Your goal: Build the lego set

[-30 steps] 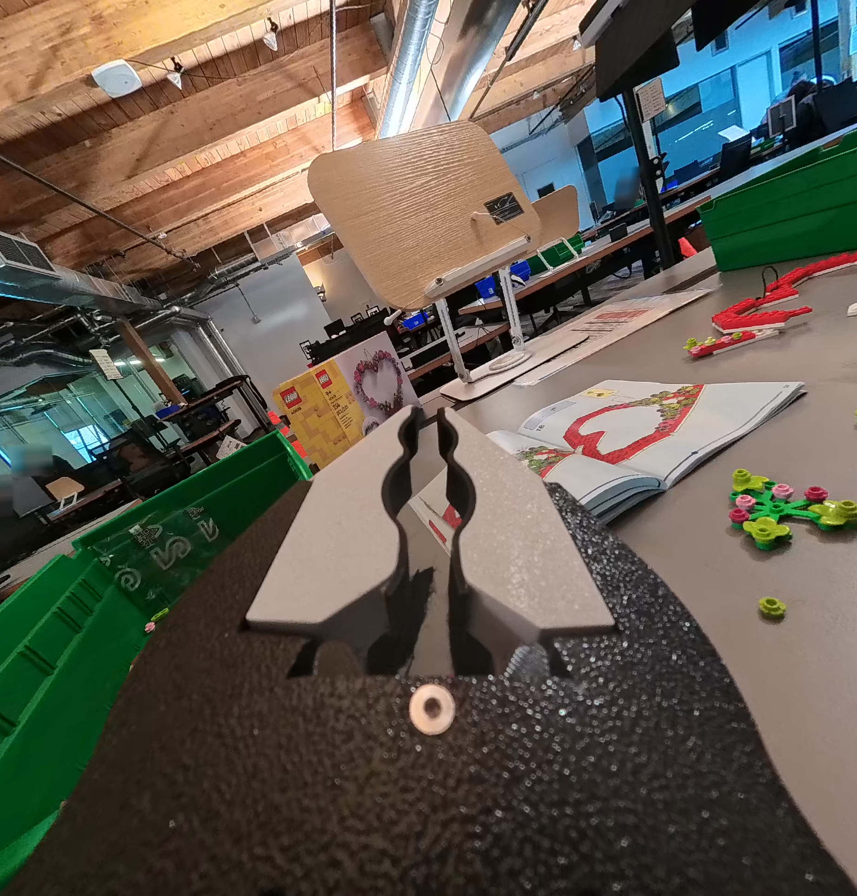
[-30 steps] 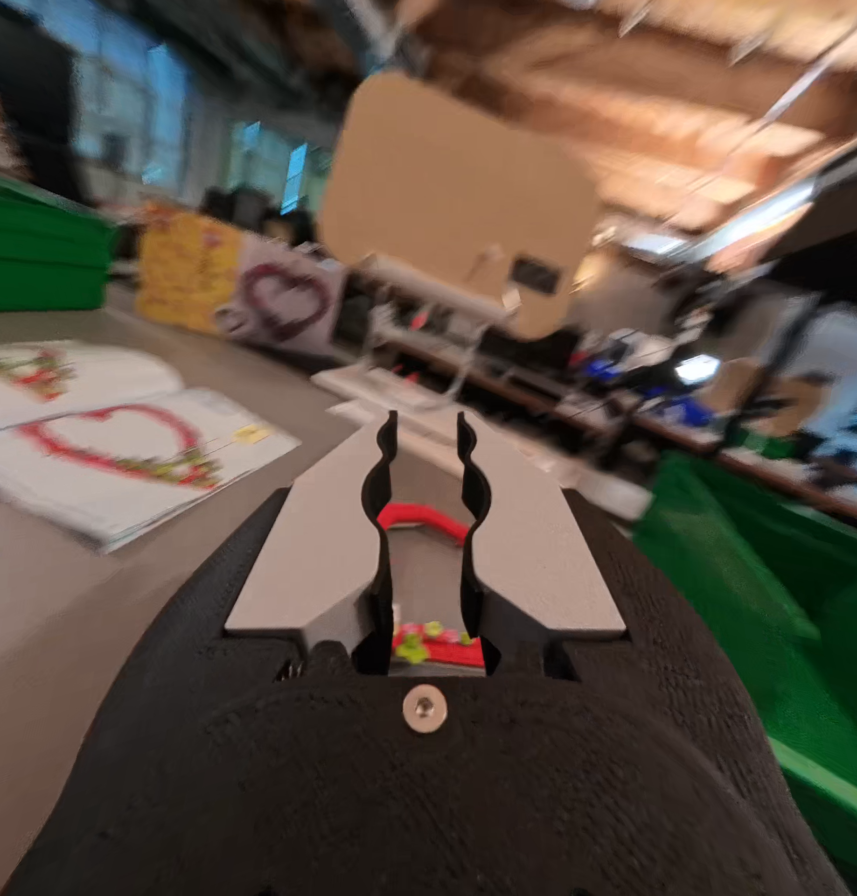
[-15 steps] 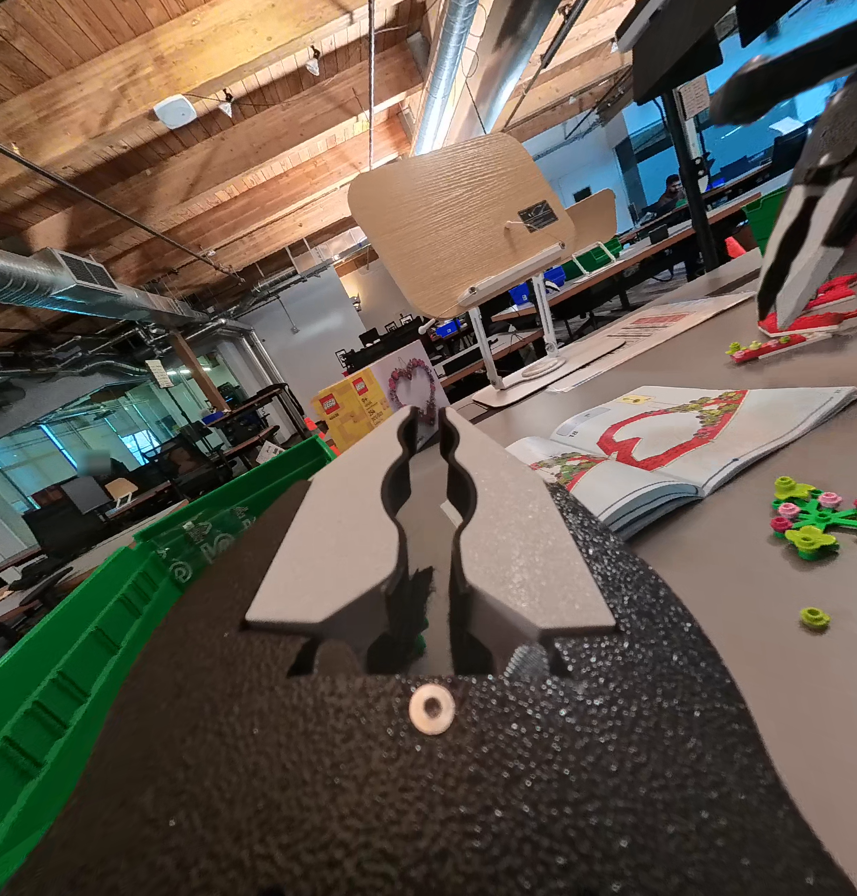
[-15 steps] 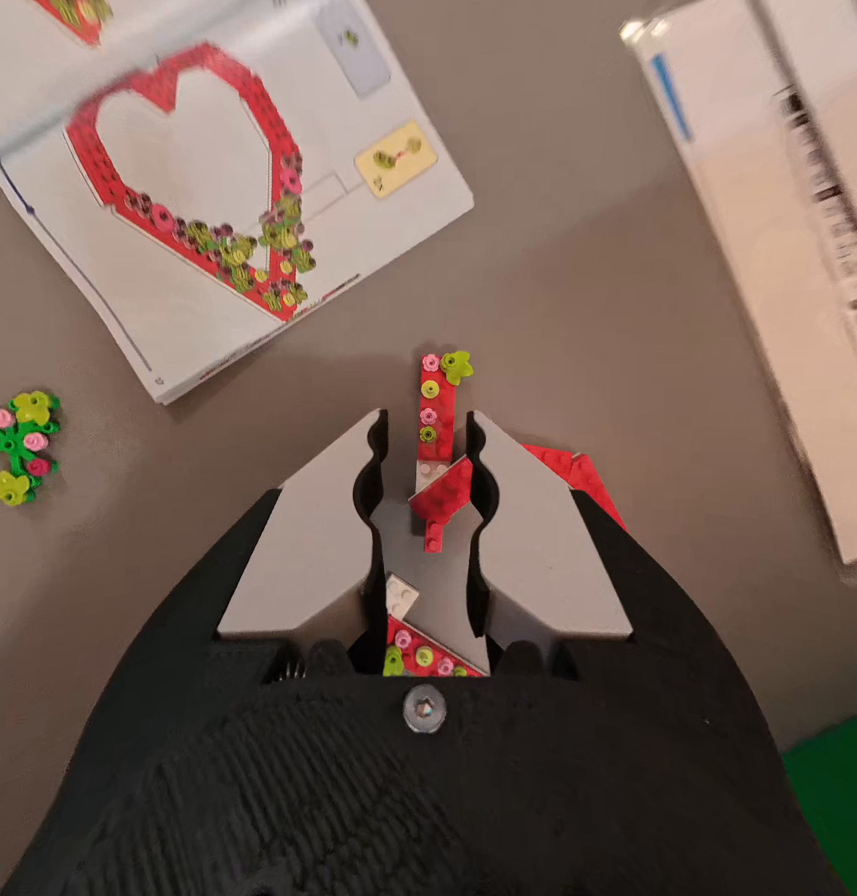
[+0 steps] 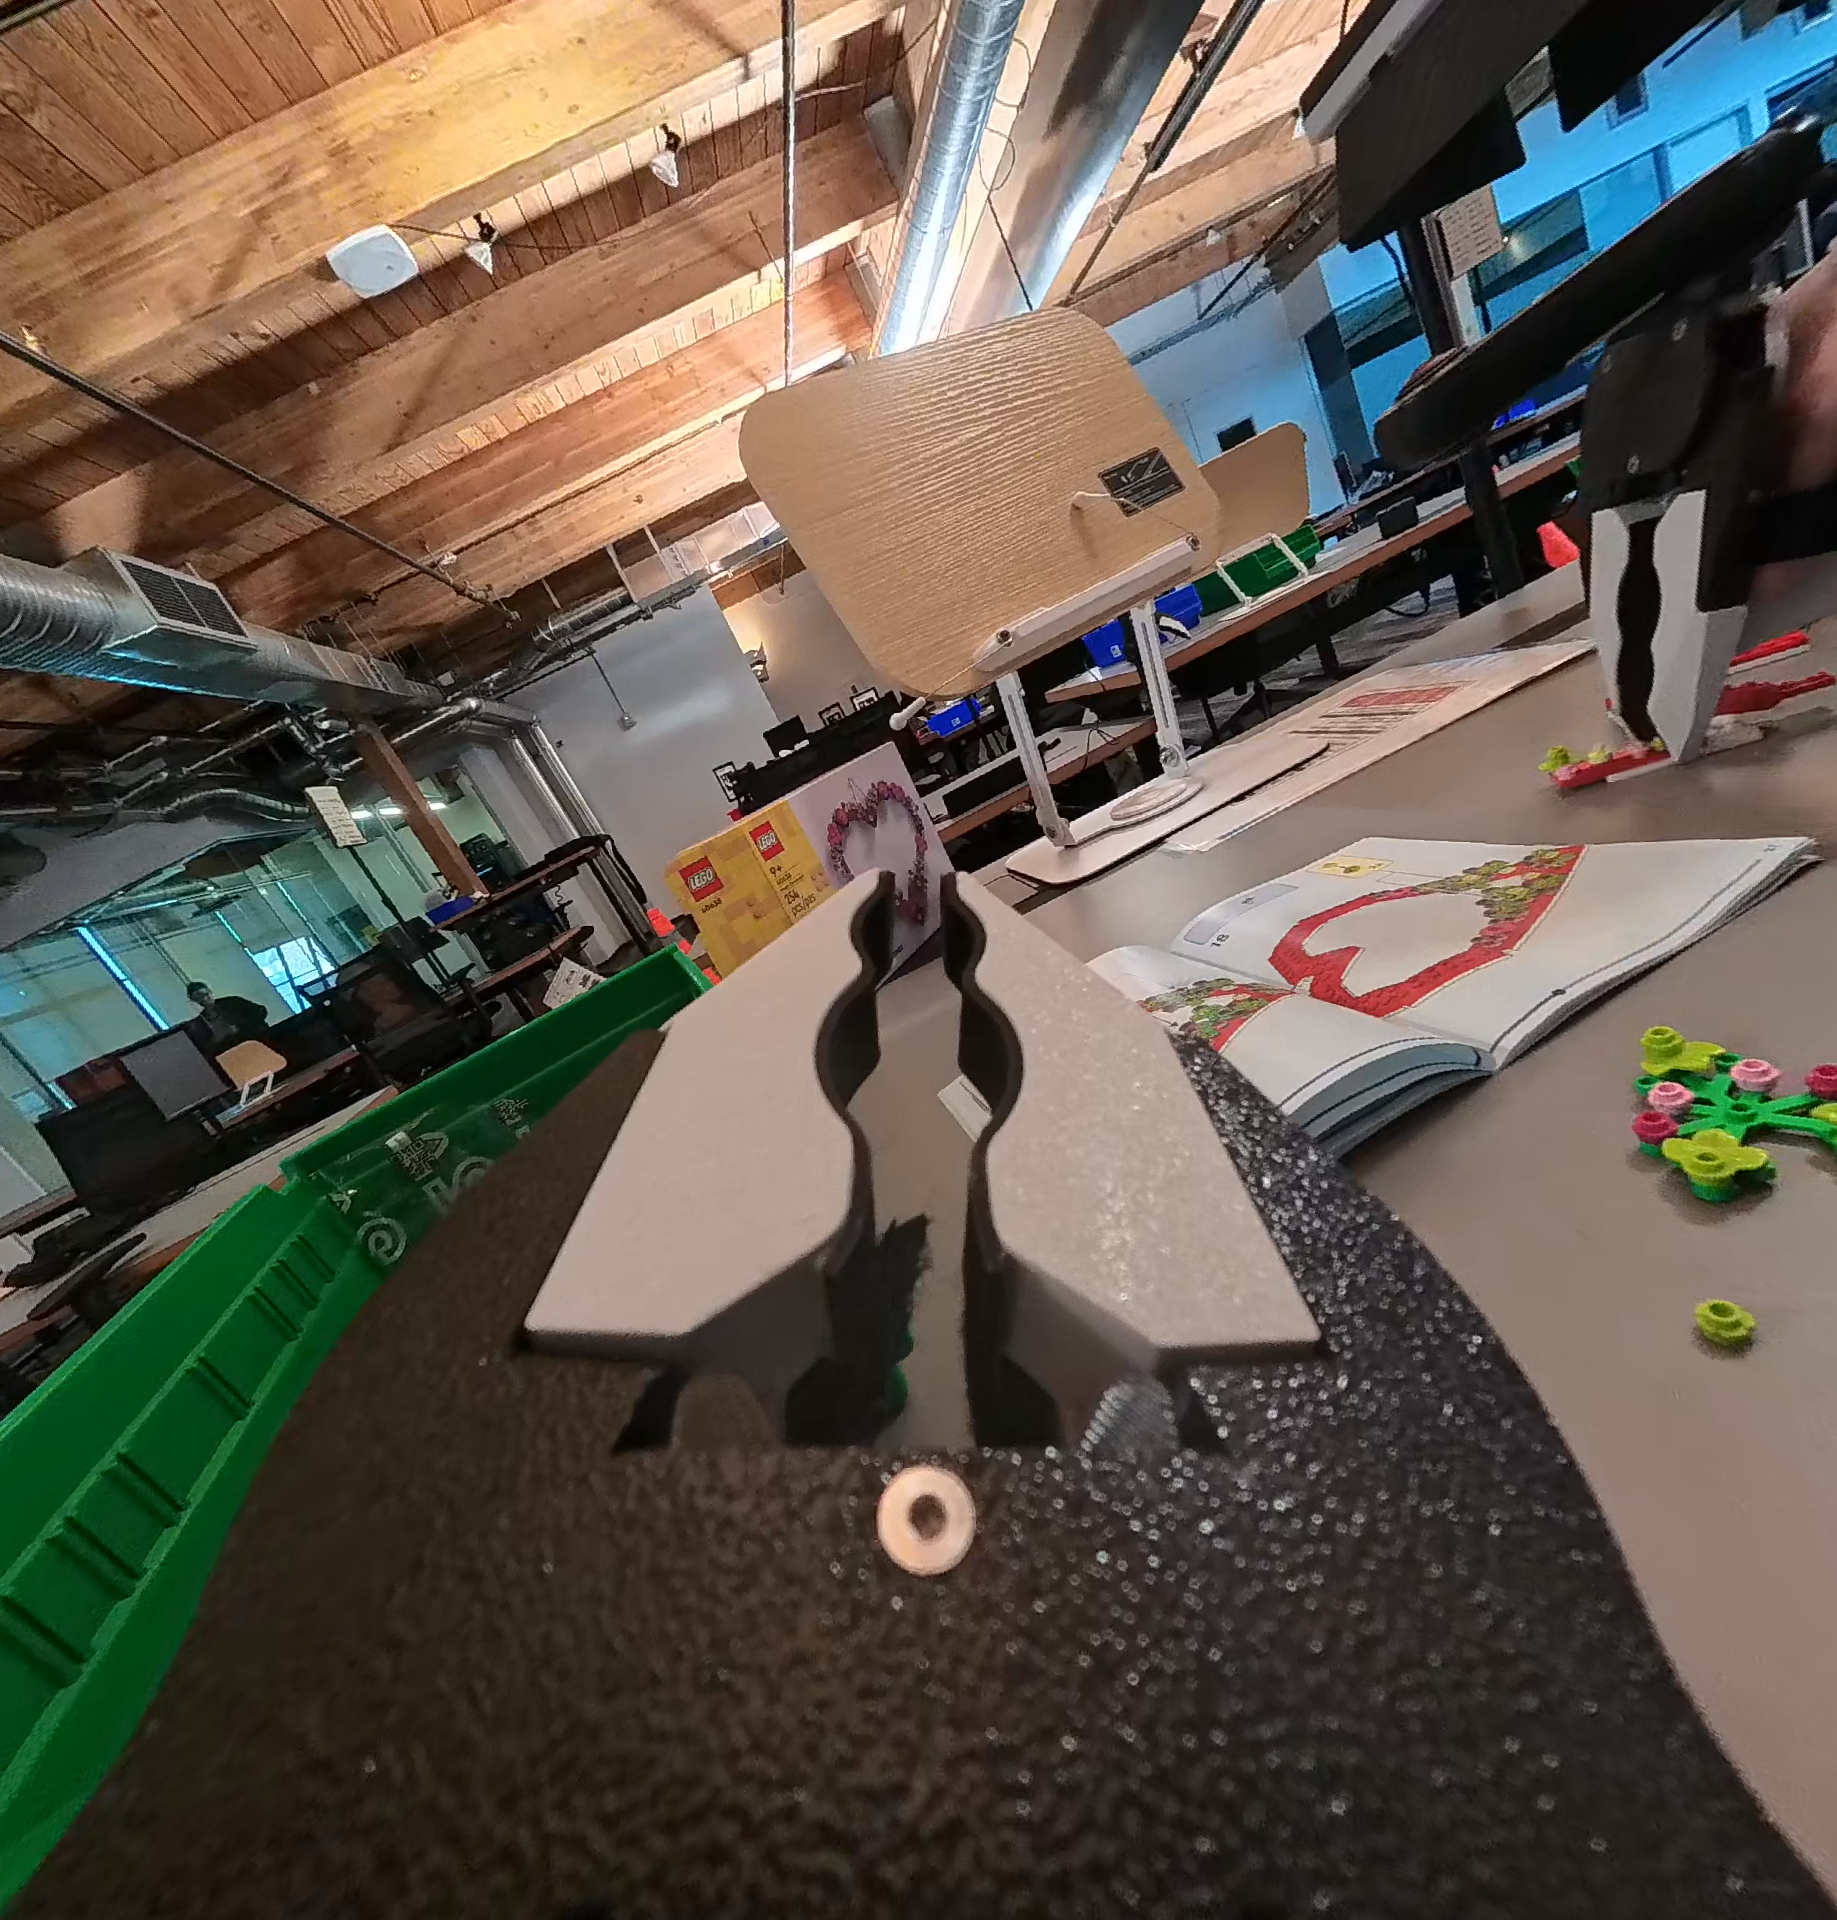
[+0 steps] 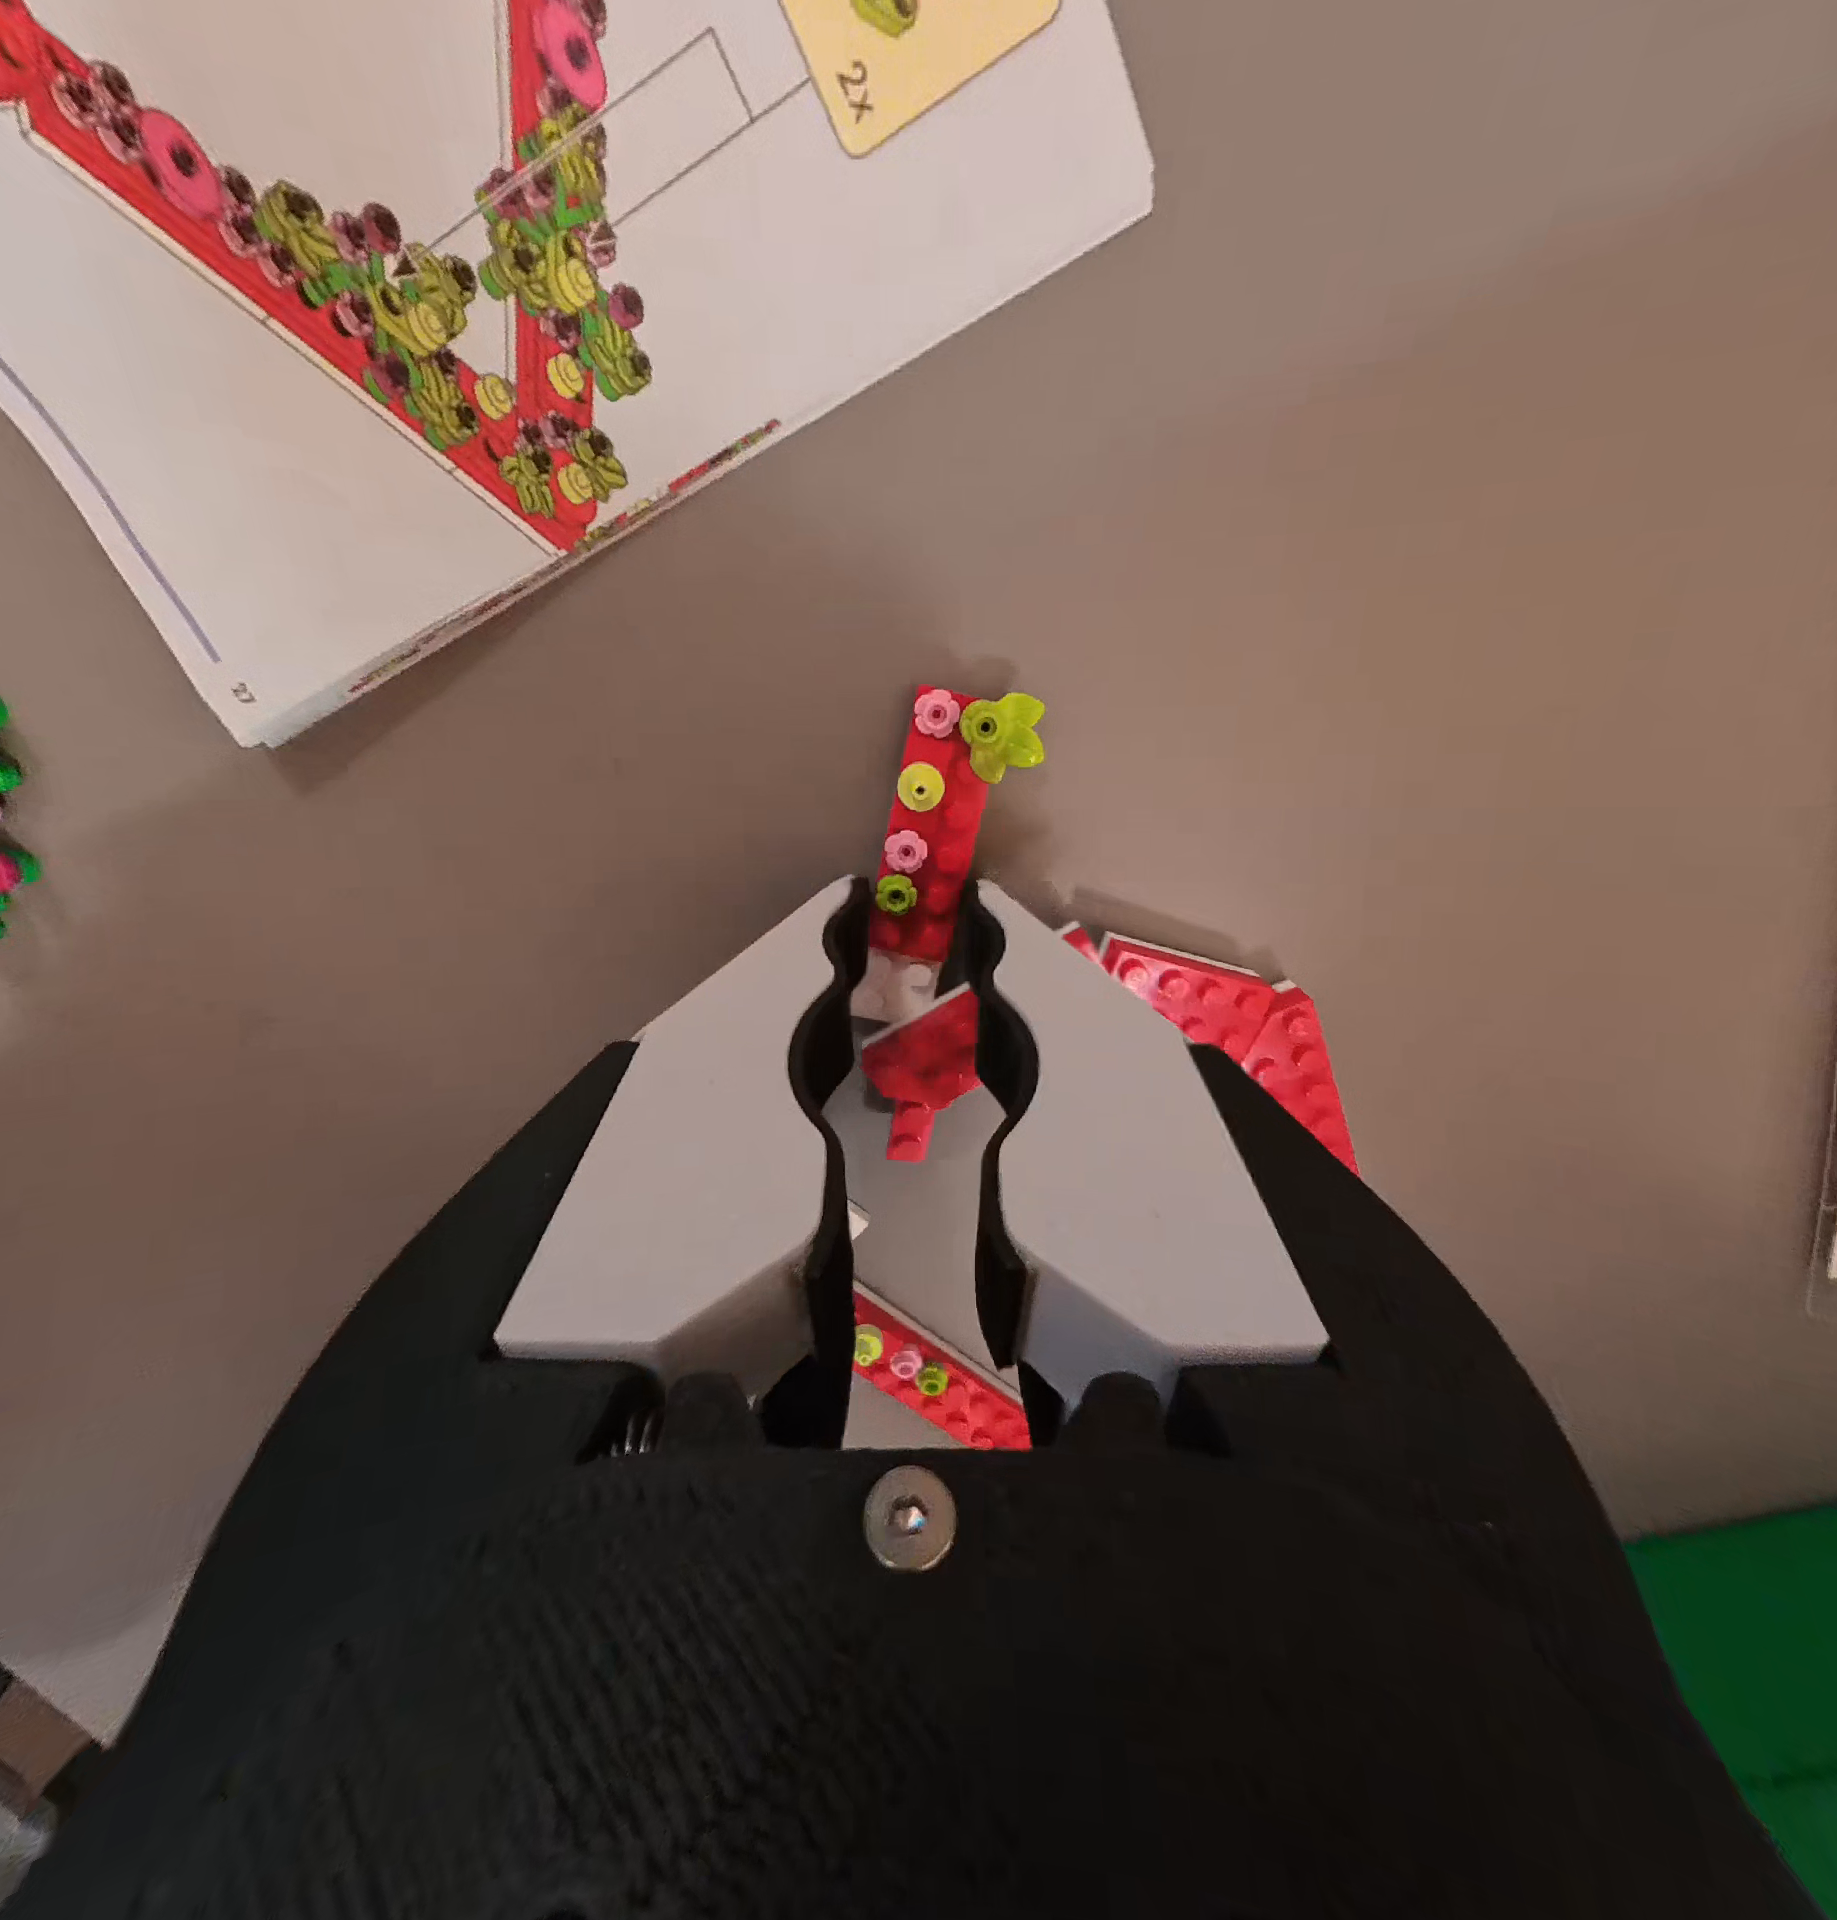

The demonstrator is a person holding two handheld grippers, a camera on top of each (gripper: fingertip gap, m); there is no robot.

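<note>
Since half a second ago, our right gripper [image 6: 914, 899] has dropped closer to the counter [image 6: 1413, 623], so the red strip [image 6: 935, 821] now reaches in between its fingertips. We note the strip is a narrow red plate lying flat, studded with two pink flowers, a yellow-green round stud, a darker green stud and a lime leaf piece at its far end; a white piece sits at its near end, between the fingers. The jaws stand parted on either side of the strip, and we cannot tell if they touch it. A red wedge plate [image 6: 919, 1060] lies tilted between the fingers farther back, and more red plates [image 6: 1236, 1013] lie just beside the right finger.

The open instruction booklet [image 6: 478, 312], showing a flowered red heart, lies beyond the strip. A green flower cluster [image 5: 1750, 1117] and a single lime stud [image 5: 1724, 1322] rest near the booklet.

Our left gripper [image 5: 912, 894] hovers low, jaws slightly apart with nothing between them, next to a green bin [image 5: 166, 1403]. Farther off stand the set's box [image 5: 789, 883] and a wooden book stand [image 5: 976, 499].
</note>
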